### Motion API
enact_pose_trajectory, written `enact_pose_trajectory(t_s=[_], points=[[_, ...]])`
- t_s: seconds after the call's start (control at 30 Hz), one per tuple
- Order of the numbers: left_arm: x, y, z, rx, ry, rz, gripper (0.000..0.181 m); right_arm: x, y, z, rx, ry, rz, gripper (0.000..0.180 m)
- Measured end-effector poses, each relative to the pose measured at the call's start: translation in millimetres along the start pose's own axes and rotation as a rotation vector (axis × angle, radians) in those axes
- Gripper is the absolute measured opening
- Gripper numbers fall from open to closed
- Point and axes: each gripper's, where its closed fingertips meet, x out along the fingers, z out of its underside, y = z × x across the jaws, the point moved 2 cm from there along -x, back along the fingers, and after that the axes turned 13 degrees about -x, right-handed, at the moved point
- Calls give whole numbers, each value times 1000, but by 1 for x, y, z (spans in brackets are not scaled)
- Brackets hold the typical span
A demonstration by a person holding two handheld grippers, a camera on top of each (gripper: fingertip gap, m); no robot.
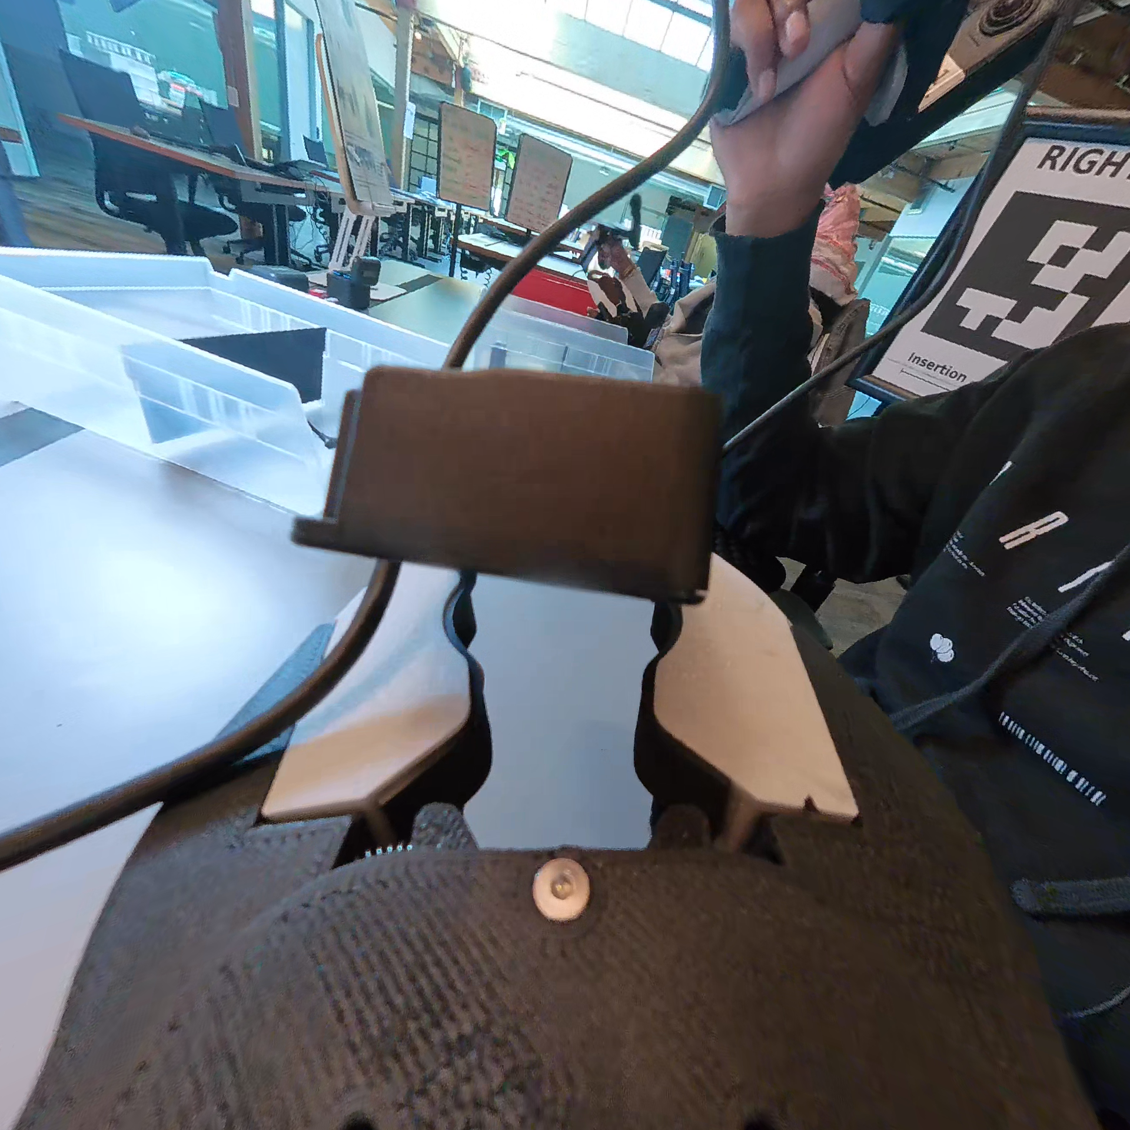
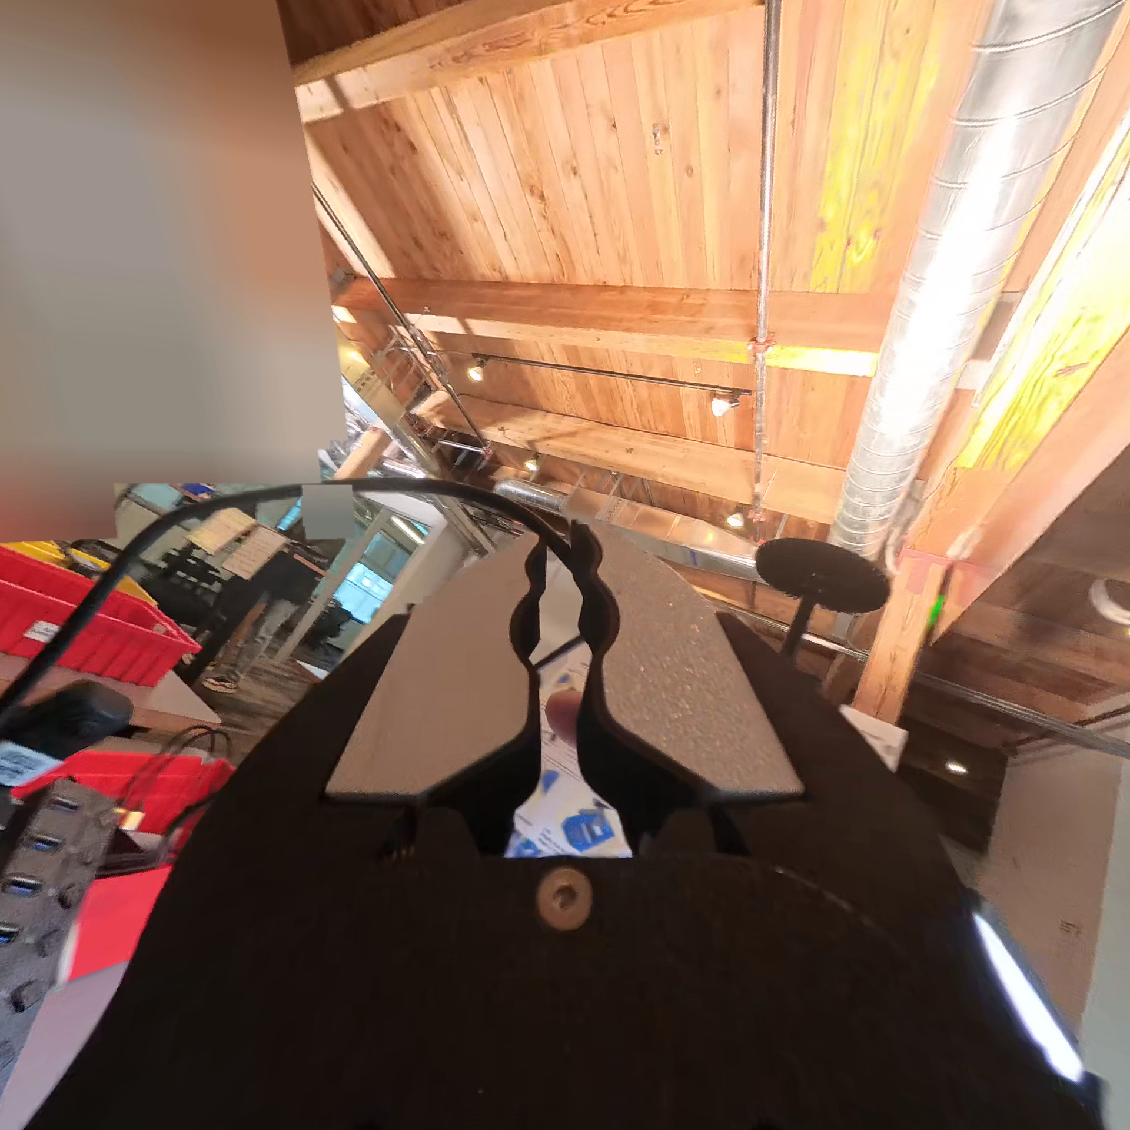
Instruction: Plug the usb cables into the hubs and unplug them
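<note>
Open-plan office behind white table (image 1: 153, 581); clear plastic bins (image 1: 202, 342) at far edge. Left gripper (image 1: 559, 587) clamps dark box-shaped hub (image 1: 526, 477) between fingertips, lifted above table. Black cable (image 1: 342, 666) leaves hub top, arcs up toward person's hand (image 1: 789, 104). Right gripper (image 2: 559, 550) tilted toward wooden ceiling (image 2: 581, 183), jaws pinched on same black cable near tips. Second grey hub (image 2: 43, 880) at lower left, beside red bins (image 2: 92, 617).
</note>
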Motion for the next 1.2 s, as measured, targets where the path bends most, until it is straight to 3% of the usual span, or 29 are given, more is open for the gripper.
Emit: enact_pose_trajectory(t_s=[0.07,0.2,0.37,0.5,0.67,0.8,0.93,1.03,1.2], points=[[2,-3,2,-40,-14,-7,56,-3,-5,-14,90,85,-104,8],[8,-2,9,-106,-37,34,56,-20,-41,-34,269,189,-527,7],[12,-17,19,-135,-81,-44,56,-66,-96,-3,366,65,-1100,7],[8,-40,25,-227,-83,-141,56,-83,-119,19,542,32,-1336,7],[3,-54,31,-266,-95,-210,56,-77,-164,65,595,-187,-1437,5],[2,-49,28,-228,-94,-174,56,-90,-209,136,443,-625,-1485,6],[-2,-44,23,-195,-70,-139,56,-114,-236,184,426,-880,-1562,8],[-6,-48,21,-186,-69,-172,56,-112,-230,179,563,-832,-1563,23],[-14,-62,23,-198,-82,-265,56,-82,-181,148,617,-596,-1353,30]])
